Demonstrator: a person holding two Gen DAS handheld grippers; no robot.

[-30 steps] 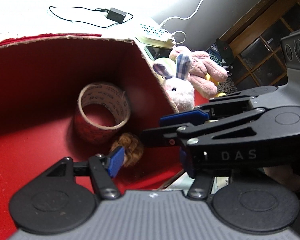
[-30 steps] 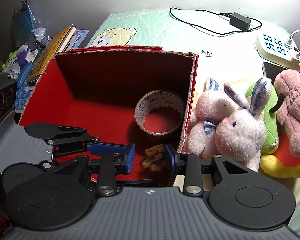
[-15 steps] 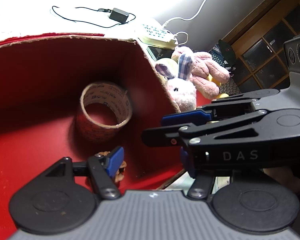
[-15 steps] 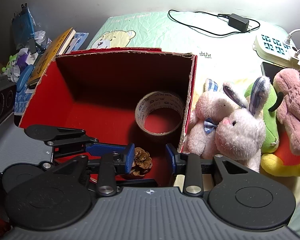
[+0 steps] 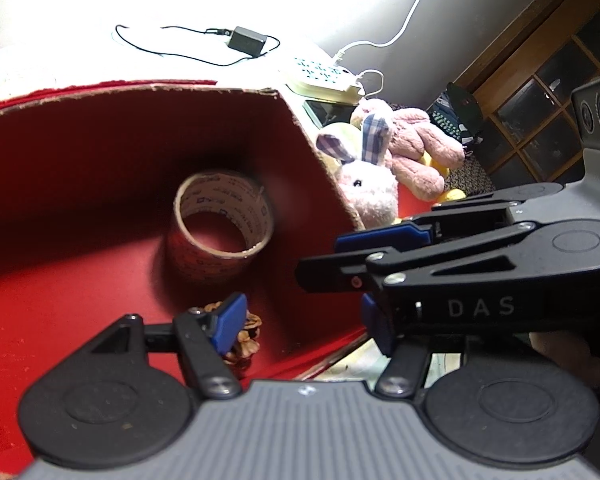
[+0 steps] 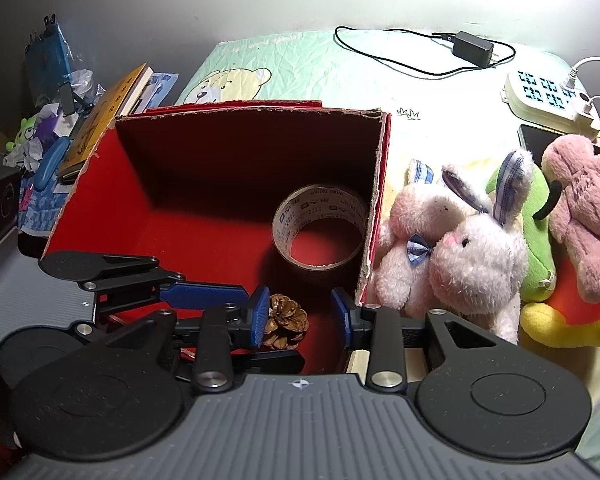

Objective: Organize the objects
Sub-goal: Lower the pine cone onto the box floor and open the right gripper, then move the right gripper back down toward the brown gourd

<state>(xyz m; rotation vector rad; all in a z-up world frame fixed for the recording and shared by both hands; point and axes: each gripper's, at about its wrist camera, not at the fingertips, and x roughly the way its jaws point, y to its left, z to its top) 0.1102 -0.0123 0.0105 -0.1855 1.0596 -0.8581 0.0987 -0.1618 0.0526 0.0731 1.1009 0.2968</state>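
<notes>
We hold both claws over the near edge of the red box (image 6: 100, 184), and the pine cone (image 6: 286, 320) lies loose on the box floor, just below and between the fingers of our right gripper (image 6: 302, 310), whose jaws stand apart and grip nothing; the cone sits against the left pad's side, with a clear gap to the right pad. Our left gripper (image 5: 300, 312) hangs beside it, jaws also apart and empty, its left fingertip in front of the same cone (image 5: 244, 332) in the left wrist view. The tape roll (image 6: 320, 232) rests flat, hole upward, deeper in the box against the right wall. The pine cone is roughly round, with no long axis to speak of. The plush rabbits (image 6: 472, 256) wait outside, touching the right wall's outer face, with the green toy (image 6: 536, 232) and the pink toy (image 6: 584, 204) beyond them. We judge the right hand nearer to the toys; to reach them it must rise clear of the cardboard rim and swing right. The two grippers crowd each other here, so room is tight on the left, while the bed (image 6: 440, 92) behind lies open but for the charger cable (image 6: 472, 48) and the power strip (image 6: 548, 96).
</notes>
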